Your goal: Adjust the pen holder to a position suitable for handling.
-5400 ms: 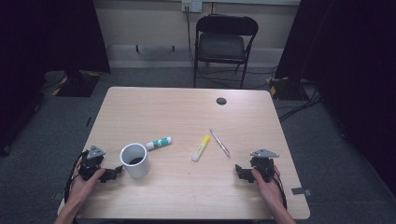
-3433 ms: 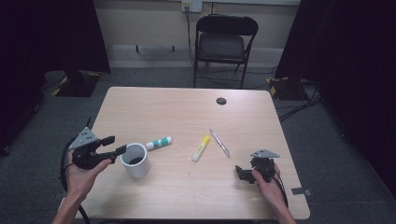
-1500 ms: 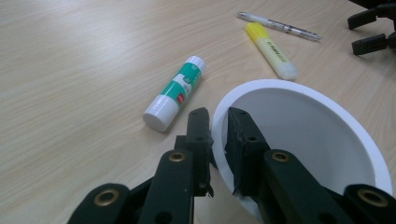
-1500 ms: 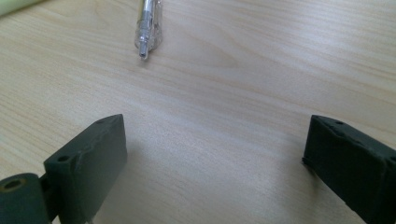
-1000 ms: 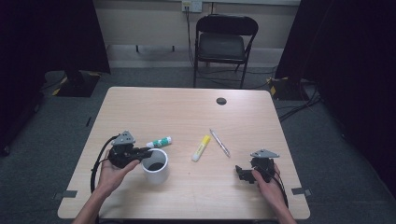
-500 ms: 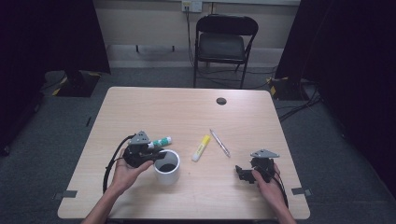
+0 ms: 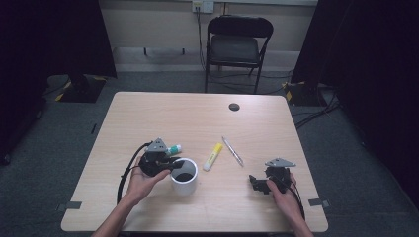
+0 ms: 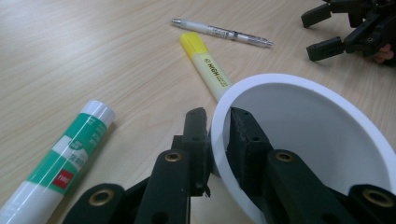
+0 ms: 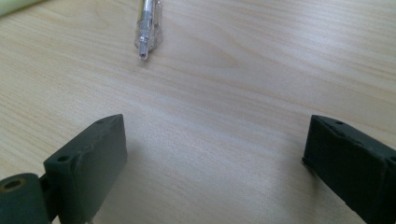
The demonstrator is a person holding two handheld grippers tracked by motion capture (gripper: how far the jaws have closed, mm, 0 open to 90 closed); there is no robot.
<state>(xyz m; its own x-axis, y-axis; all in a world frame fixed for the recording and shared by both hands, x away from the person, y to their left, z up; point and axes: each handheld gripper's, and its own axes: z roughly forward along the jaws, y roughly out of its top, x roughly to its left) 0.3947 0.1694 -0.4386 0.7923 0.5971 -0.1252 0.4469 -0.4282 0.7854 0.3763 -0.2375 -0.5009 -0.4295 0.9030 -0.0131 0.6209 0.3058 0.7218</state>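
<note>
A white cup (image 7: 184,176) stands on the wooden table (image 7: 163,116), left of the middle. My left gripper (image 7: 174,166) is shut on the cup's rim (image 8: 219,126), one jaw inside the wall and one outside. A green and white glue stick (image 7: 173,149) (image 8: 65,158) lies just behind it. A yellow highlighter (image 7: 213,156) (image 8: 205,67) and a clear pen (image 7: 232,151) (image 8: 222,32) lie to the right of the cup. My right gripper (image 7: 256,183) (image 9: 215,154) rests low over bare wood near the front right edge, jaws wide open, with the pen's tip (image 9: 148,28) ahead of it.
A small black disc (image 7: 234,106) sits at the back of the table. A black folding chair (image 7: 236,47) stands beyond the far edge. Cables trail from both grippers toward the front edge.
The left gripper took hold of the white cup at the left front and has dragged it rightward, toward the glue stick and highlighter. The right gripper has kept still.
</note>
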